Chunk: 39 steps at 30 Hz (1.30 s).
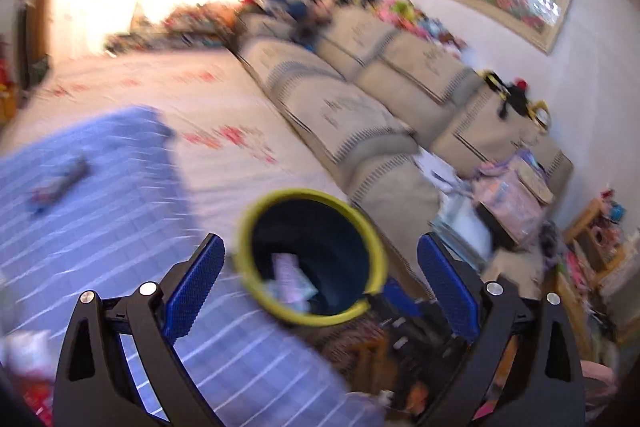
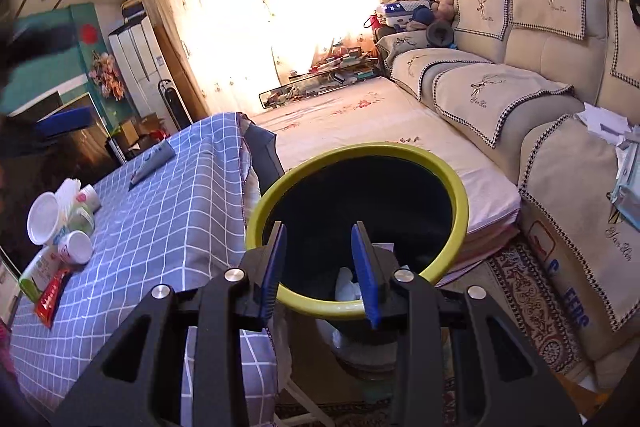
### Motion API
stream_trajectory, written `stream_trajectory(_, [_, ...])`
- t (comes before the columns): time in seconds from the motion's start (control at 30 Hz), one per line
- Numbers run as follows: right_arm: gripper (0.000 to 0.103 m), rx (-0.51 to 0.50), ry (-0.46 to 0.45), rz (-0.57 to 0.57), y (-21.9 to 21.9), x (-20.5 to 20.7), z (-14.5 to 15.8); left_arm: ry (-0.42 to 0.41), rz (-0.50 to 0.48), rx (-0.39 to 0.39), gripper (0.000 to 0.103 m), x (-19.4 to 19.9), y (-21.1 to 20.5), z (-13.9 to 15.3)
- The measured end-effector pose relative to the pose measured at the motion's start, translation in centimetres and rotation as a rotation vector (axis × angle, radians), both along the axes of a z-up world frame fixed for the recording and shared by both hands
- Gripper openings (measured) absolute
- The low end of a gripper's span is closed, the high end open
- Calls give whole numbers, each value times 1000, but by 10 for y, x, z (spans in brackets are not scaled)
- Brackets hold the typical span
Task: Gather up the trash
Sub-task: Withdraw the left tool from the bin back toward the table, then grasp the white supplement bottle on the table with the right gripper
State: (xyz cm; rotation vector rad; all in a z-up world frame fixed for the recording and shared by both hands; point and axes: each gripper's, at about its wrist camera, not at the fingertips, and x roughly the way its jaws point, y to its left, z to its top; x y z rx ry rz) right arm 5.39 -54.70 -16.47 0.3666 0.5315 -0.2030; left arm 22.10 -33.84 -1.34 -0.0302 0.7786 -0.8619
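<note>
- The round dark trash bin with a yellow-green rim (image 2: 356, 227) stands just beside the tabletop under a blue checked cloth (image 2: 160, 211); crumpled white litter lies inside.
- The right hand-held gripper (image 2: 320, 267) hangs over the bin's near rim, fingers narrowly apart, empty.
- The left hand-held gripper (image 1: 320, 287) is spread wide, empty, above the bin (image 1: 312, 255).
- White plastic cups and wrappers (image 2: 64, 227) lie on the tabletop, well left of the bin.

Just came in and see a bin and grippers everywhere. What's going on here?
A person with a gripper in each hand is collecting trash. Both the left gripper and the right gripper are open, empty, and poised over the yellow-rimmed trash bin, which already holds some crumpled wrappers. More trash, cups and packets, sits on the blue checked tablecloth beside the bin.
</note>
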Motion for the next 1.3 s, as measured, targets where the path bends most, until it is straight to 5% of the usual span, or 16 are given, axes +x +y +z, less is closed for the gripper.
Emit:
stream_trajectory(0.17, [34, -27, 3, 57, 19, 8, 12, -138, 268, 43, 98, -36, 124, 21])
stream_trajectory(0.43, [37, -84, 12, 266, 108, 42, 41, -197, 602, 114, 98, -88, 279, 13])
stream_trajectory(0.6, [37, -96, 49, 441, 180, 68, 49, -151, 630, 107, 98, -95, 328, -10])
stream_trajectory(0.8, [60, -117, 78, 530, 267, 96, 56, -102, 626, 68, 98, -92, 344, -31])
stream_trajectory(0.9, [75, -131, 117, 521, 302, 112, 48, -101, 618, 63, 98, -92, 350, -38])
stream_trajectory(1.3, [87, -163, 245, 391, 353, 159, 20, -65, 596, 23, 98, -83, 382, -56])
